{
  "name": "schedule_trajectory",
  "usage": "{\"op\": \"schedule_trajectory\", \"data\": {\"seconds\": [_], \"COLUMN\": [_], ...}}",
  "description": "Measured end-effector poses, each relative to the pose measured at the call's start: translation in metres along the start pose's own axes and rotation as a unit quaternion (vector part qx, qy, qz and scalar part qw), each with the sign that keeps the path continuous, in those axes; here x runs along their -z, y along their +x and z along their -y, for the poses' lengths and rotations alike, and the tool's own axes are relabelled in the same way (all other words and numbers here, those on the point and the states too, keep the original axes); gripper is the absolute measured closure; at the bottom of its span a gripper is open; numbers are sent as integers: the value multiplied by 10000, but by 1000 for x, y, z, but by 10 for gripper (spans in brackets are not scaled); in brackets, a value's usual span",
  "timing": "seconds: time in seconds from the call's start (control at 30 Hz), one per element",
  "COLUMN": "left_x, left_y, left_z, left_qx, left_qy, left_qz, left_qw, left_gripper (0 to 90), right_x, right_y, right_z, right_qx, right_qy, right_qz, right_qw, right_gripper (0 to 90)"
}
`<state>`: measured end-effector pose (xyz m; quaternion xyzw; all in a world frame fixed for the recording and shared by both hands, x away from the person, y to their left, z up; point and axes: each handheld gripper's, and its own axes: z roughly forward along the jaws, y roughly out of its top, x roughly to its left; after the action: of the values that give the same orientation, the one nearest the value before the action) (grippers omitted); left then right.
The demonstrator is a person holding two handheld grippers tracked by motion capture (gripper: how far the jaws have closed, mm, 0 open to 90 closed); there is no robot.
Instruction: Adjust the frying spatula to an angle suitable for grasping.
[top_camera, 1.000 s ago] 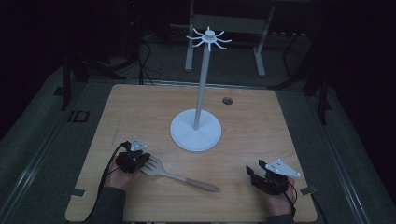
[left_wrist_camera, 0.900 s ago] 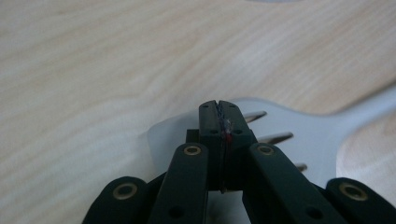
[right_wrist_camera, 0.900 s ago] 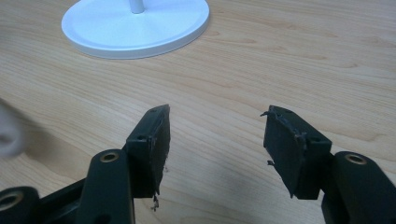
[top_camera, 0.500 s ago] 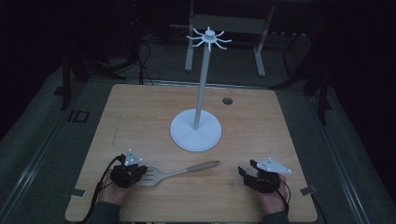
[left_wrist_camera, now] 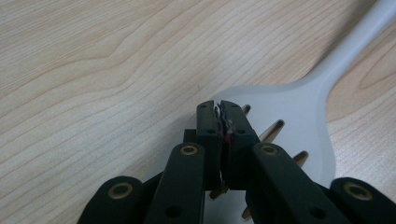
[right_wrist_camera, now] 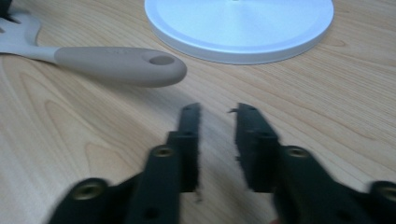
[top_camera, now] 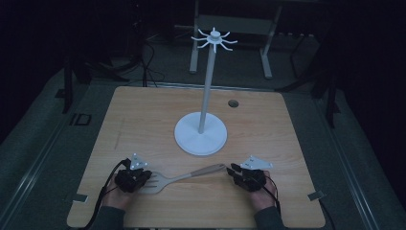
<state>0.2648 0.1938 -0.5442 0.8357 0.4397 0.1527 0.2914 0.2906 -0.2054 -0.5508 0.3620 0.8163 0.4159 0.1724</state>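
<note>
From above, the slotted spatula [top_camera: 179, 177] lies on the table [top_camera: 143, 120] between my two grippers, just before the white stand [top_camera: 201, 139]. Along my left gripper [left_wrist_camera: 222, 116], the jaws pinch the thin blade edge; it looks light, stiff, slick plastic. Along my right gripper [right_wrist_camera: 217, 114], jaws stand apart and empty; the thick handle [right_wrist_camera: 121, 65] seems the surer hold
</note>
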Motion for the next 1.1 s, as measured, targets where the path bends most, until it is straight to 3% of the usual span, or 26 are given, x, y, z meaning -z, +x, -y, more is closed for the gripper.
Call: {"op": "schedule_trajectory", "data": {"seconds": [0.1, 0.3, 0.47, 0.87, 0.93, 0.97, 1.1], "left_x": [0, 1, 0, -1, 0, 1, 0], "left_y": [0, 0, 0, -6, -9, -14, -21], "left_z": [0, -1, -1, -4, -8, -12, -21], "left_qx": [3, -12, -11, -118, -177, -319, -530], "left_qy": [-22, -21, -17, 14, -79, -163, -204], "left_qz": [-1, -18, -13, 62, 127, 198, 323], "left_qw": [10000, 10000, 10000, 9999, 9997, 9992, 9979], "left_gripper": [872, 871, 871, 832, 801, 796, 775], "right_x": [-4, -13, -15, -11, -10, -10, -10], "right_y": [1, -1, 0, 5, 5, 5, 5], "right_z": [-1, -4, -5, -6, -6, -6, -6], "right_qx": [-20, -297, -245, -197, -229, -256, -265], "right_qy": [27, -79, -102, -302, -301, -284, -282], "right_qz": [36, -184, -272, -493, -502, -494, -499], "right_qw": [10000, 9994, 9993, 9981, 9980, 9980, 9980], "right_gripper": [793, 856, 898, 896, 886, 885, 885]}}
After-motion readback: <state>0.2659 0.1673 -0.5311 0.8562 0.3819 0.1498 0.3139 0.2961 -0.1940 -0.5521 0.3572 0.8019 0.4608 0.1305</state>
